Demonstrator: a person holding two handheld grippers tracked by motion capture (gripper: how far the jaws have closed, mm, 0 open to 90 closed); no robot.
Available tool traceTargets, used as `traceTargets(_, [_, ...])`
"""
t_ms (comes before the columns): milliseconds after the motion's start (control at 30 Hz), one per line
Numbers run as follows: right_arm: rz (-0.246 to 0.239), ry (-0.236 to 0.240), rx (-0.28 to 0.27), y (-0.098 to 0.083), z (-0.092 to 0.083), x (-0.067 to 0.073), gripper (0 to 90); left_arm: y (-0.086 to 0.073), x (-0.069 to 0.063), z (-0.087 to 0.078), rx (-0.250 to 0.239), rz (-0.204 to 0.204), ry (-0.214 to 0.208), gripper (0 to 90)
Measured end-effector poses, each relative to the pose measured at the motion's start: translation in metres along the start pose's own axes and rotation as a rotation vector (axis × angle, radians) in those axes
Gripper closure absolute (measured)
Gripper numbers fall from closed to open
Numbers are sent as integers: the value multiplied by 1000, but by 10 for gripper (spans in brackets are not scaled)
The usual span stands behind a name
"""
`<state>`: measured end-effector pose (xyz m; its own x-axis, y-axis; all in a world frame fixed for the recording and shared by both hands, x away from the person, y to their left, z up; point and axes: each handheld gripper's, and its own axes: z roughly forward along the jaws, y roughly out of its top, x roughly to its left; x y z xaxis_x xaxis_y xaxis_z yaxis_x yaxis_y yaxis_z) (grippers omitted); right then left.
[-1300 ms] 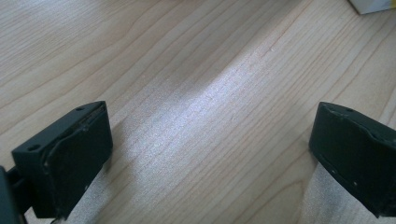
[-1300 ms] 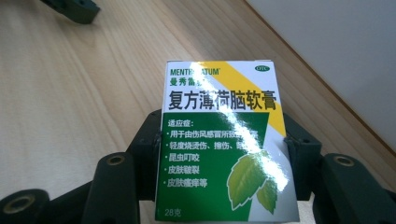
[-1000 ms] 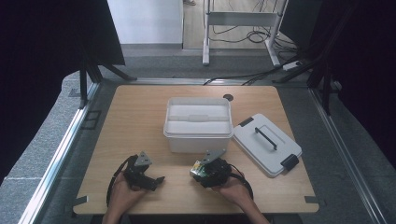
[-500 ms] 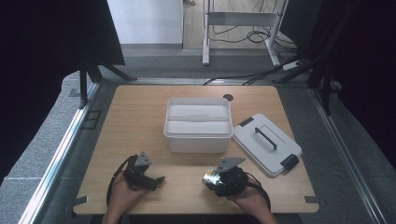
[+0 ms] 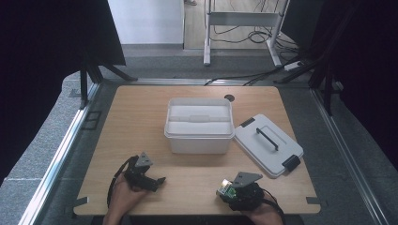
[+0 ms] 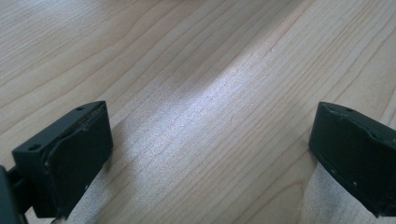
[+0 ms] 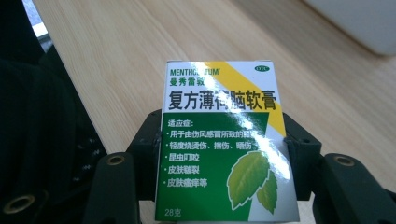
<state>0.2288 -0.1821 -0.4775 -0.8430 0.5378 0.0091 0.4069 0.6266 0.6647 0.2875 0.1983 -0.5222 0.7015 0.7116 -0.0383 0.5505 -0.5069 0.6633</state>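
Grained wooden table (image 5: 155, 112); a smooth white rectangular plastic bin (image 5: 199, 124); its flat lid (image 5: 267, 144) alongside. The right gripper (image 7: 219, 154) clamps a glossy green-and-white cardboard box (image 7: 224, 144), probably ointment, near the front edge. The left gripper (image 6: 210, 154) gapes empty.

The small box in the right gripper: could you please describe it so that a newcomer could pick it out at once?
Start at the white open bin mid-table, then come to the near edge, where the right gripper holds a small carton between its jaws. It alone is green and white, with a yellow stripe, leaf drawings and printed text.
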Motion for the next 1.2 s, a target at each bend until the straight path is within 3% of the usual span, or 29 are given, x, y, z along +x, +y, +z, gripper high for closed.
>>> traceTargets(267, [-23, -7, 16, -12, 10, 2, 438, 0, 0, 0, -1, -1, 1, 0])
traceTargets(367, [-29, 4, 18, -13, 12, 2, 397, 0, 0, 0, -1, -1, 1, 0])
traceTargets(433, [-8, 21, 5, -13, 11, 1, 342, 0, 0, 0, -1, -2, 2, 0])
traceTargets(833, [67, 18, -64, 1, -9, -18, 145, 0, 0, 0, 0, -1, -4, 0])
traceTargets(1200, [97, -13, -98, 13, -13, -39, 120, 5, 3, -1, 16, 25, -53, 0])
